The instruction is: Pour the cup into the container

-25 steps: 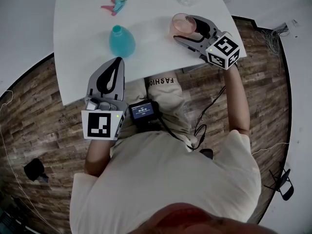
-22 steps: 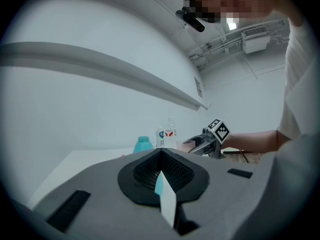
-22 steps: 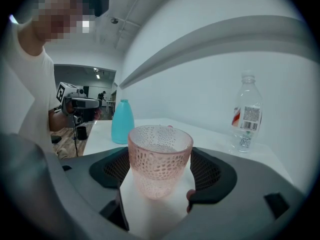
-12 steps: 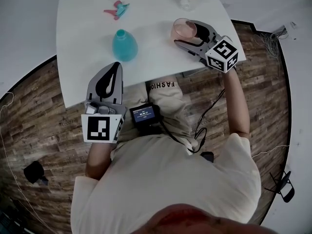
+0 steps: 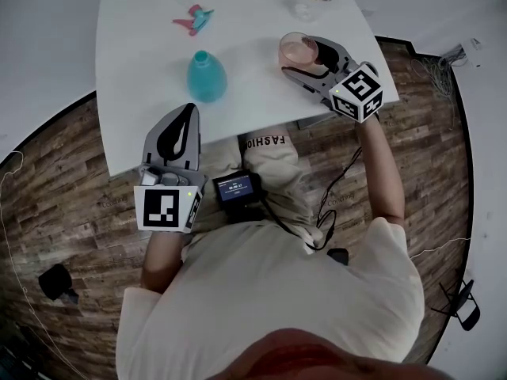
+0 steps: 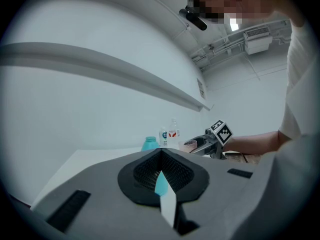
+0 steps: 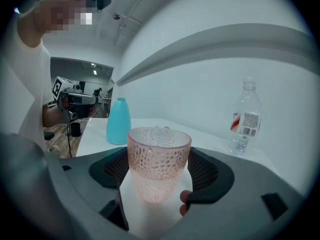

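Out on the left, the left gripper hangs low over the near edge of the white table, its marker cube toward the person and its nose aimed up the tabletop. In the left gripper view the jaws are drawn together at the tips with only a thin sliver between the pads, and nothing is held in there. Through that sliver comes a streak of teal, and just past the nose stands the container, a teal bottle with a rounded body and a narrow neck. It is upright on the table, well apart from the left gripper. Further back and a touch left lies a small pink-and-teal piece; what it is I can't tell. Closer in, below the table edge, a small black device with a lit screen rests on the person's lap. Moving right, here is the cup, a translucent pink tumbler with a dimpled wall, upright on the table near its right side and well clear of the container. The right gripper has come in around it. In the right gripper view the jaws stand wide apart with the cup between the two dark pads, one jaw on each side, and I can't make out firm contact with the wall. Beyond the cup at the far right edge stands a clear plastic bottle with a red-and-white label.
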The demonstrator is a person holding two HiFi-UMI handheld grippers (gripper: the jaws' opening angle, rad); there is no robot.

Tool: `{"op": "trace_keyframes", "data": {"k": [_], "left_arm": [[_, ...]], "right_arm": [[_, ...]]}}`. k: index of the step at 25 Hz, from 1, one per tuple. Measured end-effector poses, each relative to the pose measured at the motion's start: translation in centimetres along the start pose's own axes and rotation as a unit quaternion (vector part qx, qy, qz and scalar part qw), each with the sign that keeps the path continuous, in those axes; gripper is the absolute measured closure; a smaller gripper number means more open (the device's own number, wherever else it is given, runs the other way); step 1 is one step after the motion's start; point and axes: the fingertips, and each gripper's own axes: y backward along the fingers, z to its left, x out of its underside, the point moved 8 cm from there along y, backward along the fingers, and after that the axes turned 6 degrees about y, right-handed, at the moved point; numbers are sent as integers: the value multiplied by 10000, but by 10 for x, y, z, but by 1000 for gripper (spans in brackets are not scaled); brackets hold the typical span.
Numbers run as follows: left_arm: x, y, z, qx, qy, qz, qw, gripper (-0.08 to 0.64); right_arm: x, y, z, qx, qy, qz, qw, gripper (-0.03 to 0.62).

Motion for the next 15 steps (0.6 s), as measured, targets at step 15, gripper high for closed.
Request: {"op": "trace_keyframes", "data": {"k": [15], "left_arm": [[-5, 4, 3, 8, 26, -96, 9999, 549]], "right_arm": [[-27, 0, 9, 207, 219, -39, 9995, 230]]}}
